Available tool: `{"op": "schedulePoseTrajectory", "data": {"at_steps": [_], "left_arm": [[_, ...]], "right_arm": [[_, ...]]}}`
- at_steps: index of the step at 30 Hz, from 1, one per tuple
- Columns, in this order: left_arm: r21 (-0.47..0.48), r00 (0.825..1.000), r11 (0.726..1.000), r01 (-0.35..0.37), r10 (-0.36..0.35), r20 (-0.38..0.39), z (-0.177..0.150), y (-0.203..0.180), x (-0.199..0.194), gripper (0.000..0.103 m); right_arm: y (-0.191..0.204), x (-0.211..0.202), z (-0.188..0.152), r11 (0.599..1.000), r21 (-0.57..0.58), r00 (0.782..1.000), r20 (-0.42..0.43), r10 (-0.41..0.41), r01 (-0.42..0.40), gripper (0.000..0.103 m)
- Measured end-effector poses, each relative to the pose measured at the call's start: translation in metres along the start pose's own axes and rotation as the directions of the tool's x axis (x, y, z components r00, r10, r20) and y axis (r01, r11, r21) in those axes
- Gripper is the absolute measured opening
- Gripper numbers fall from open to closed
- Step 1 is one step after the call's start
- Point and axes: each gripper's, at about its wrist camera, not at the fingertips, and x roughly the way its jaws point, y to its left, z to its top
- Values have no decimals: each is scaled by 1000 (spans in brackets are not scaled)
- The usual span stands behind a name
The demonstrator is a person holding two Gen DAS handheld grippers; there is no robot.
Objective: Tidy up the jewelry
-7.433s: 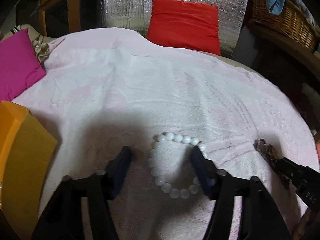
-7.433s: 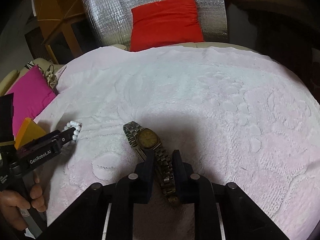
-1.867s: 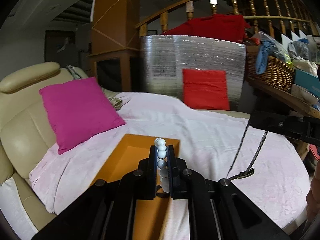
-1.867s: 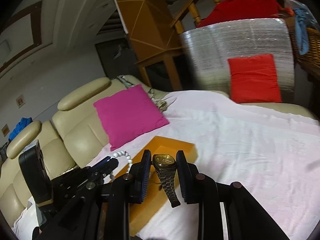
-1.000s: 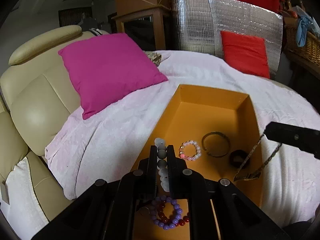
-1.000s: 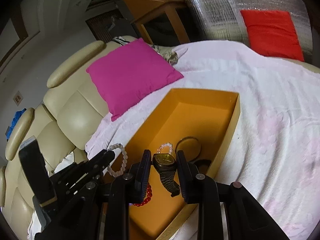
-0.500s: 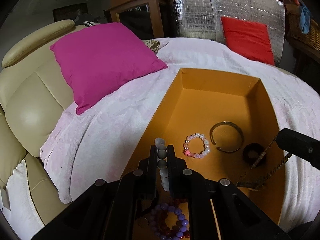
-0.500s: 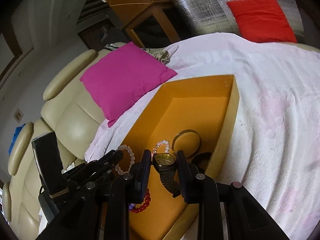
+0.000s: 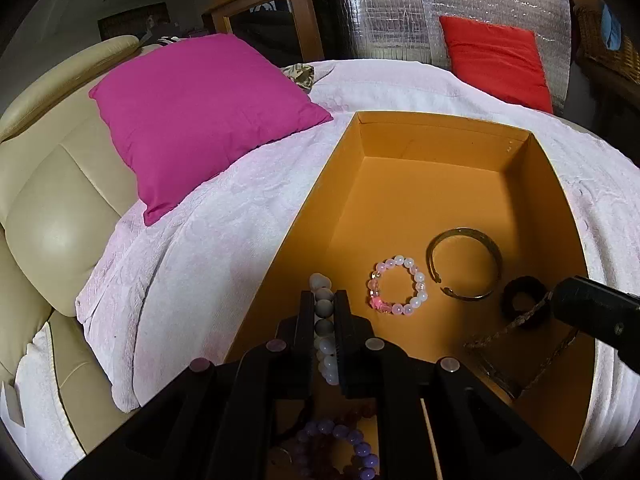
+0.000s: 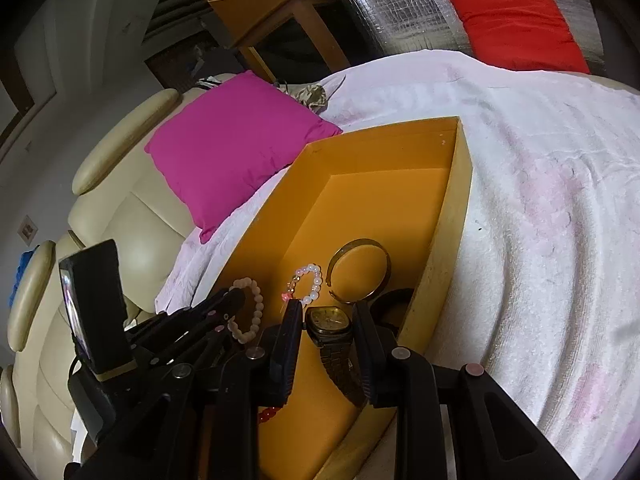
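My left gripper (image 9: 324, 296) is shut on a white bead bracelet (image 9: 320, 280), held over the near left part of an open orange box (image 9: 400, 168). On the box floor lie a pink-and-white bead bracelet (image 9: 420, 278), a gold bangle (image 9: 464, 233), a dark ring (image 9: 510, 300) and, close under my fingers, a purple bead bracelet (image 9: 356, 440). My right gripper (image 10: 328, 308) is shut on a gold wristwatch (image 10: 330, 322), its strap hanging down inside the box (image 10: 380, 200) near the right wall. The left gripper (image 10: 224, 304) with its bracelet (image 10: 256, 308) shows just left of it.
The box rests on a pale pink towel (image 10: 540, 220) spread over a cream sofa (image 9: 48, 208). A magenta cushion (image 9: 200, 112) lies left of the box and a red cushion (image 9: 496, 60) leans on a silver foil panel (image 9: 400, 12) behind. A wicker basket (image 9: 616, 48) stands far right.
Both grippers have sunk closer to the box, which now fills more of each view. The watch strap hangs lower inside it. Both grips are unchanged.
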Motion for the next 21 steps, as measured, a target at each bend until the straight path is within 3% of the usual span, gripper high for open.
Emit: {"op": "schedulePoseTrajectory", "data": {"at_steps": [11,12,14,16,21], "left_arm": [[4,1000,1000,-18,18,-24,2,-1,5,12],[3,1000,1000,-16,16,-26,2,-1,5,16],[1,999,999,-32,32,-20,2,-1,2,41],[-10,999,999,-47,47,0,1,1,-4,58],[-44,999,998,-51,52,14,0,9,-18,67]], "right_arm": [[1,2,-2,1000,-2,1000,-20,-3,3,30],[0,2,-1,1000,5,1000,-20,7,-7,31],[0,0,-2,1000,7,1000,-14,1,-1,38],[0,-2,-2,1000,11,1000,-10,-2,2,43],[-2,-10,-3,1000,15,1000,20,-13,13,43]]}}
